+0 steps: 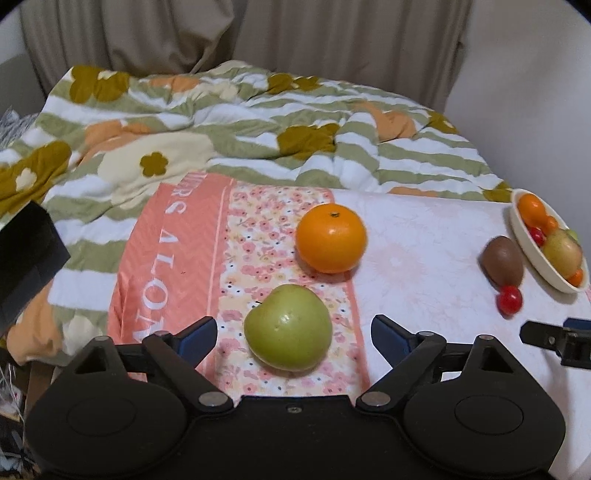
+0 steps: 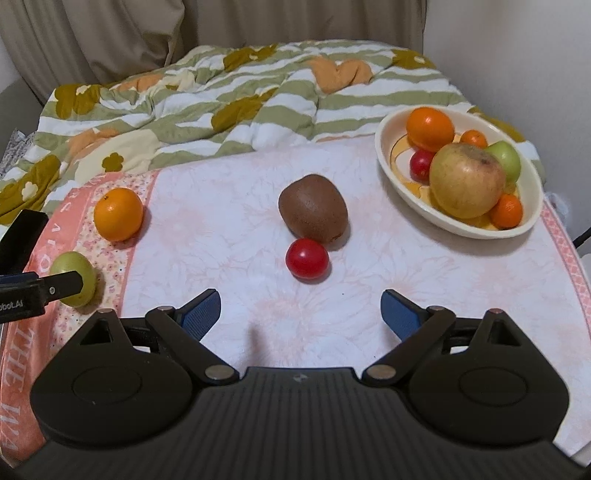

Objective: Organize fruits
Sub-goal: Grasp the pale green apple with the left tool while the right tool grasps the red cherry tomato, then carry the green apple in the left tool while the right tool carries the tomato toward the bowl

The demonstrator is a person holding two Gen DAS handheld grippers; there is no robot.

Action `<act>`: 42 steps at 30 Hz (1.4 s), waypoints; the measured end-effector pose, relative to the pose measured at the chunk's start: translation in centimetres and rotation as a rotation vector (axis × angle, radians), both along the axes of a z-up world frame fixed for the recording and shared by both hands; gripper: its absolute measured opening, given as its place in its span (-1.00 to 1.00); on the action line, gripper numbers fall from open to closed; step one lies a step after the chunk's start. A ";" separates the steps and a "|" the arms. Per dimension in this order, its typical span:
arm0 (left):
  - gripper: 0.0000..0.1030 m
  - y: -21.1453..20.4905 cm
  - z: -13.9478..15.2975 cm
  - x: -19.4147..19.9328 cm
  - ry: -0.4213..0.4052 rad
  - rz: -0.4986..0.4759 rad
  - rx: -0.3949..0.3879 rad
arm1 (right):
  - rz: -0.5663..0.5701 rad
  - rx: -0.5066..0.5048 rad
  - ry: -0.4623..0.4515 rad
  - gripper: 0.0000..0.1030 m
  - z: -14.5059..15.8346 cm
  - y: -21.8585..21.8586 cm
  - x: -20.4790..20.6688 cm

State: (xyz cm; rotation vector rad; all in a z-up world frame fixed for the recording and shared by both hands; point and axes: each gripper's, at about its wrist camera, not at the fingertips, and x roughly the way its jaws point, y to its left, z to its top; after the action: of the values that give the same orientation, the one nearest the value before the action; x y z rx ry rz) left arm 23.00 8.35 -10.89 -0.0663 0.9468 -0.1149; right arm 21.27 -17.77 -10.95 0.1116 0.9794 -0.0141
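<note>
A bed fills both views, spread with a white and pale pink flowered cloth [image 2: 229, 206] that has a salmon border with white lettering along its left edge. Behind it lies a rumpled quilt [image 1: 221, 122] in green and white stripes with mustard and orange flowers. Beige curtains [image 1: 258, 33] hang at the far side, and a plain pale wall [image 2: 517, 44] stands to the right.

The left tongs [image 1: 293, 334] are spread wide, with a green apple [image 1: 288, 328] lying on the cloth between the blue pads, touching neither. Just beyond it sits an orange [image 1: 331, 238], apart from the apple.

The right tongs [image 2: 301, 312] are also spread wide and hold nothing, hovering over bare cloth. Ahead of them a small red tomato [image 2: 307, 257] lies just in front of a brown kiwi [image 2: 313, 208]; the two look to be touching or nearly so.

At the far right of the cloth rests a cream oval bowl [image 2: 397, 173]. It holds a large yellow-red apple, a smaller green one, several oranges of differing size and a red tomato.
</note>
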 end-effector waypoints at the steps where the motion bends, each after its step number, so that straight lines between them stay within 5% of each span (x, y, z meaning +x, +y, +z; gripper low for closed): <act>1: 0.75 0.1 -0.2 0.3 0.007 0.011 -0.008 | 0.003 -0.003 0.003 1.00 -0.2 0.0 0.2; 10: 0.20 0.1 -1.7 1.5 0.081 0.062 -0.042 | 0.015 -0.013 0.031 1.00 -1.5 -0.2 2.1; 21: 0.19 0.3 -1.6 0.6 0.076 0.059 -0.053 | 0.019 -0.007 0.048 0.50 -2.7 -0.3 3.8; 27: 0.19 0.5 -1.6 0.0 0.077 0.056 -0.047 | 0.020 -0.013 0.035 0.42 -3.1 0.0 4.5; 32: 0.19 0.7 -1.5 -0.6 0.077 0.054 -0.047 | 0.022 -0.038 0.020 -0.06 -3.3 0.2 4.9; 42: 0.19 0.8 0.7 -2.7 0.026 0.050 -0.072 | 0.025 -0.028 -0.017 -0.06 -1.5 0.2 3.2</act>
State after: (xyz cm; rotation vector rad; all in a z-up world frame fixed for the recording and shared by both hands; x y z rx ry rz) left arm 20.28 9.14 -10.18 -0.1582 0.9664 -0.1025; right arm 24.46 -17.59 -12.45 0.0736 0.9630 -0.0035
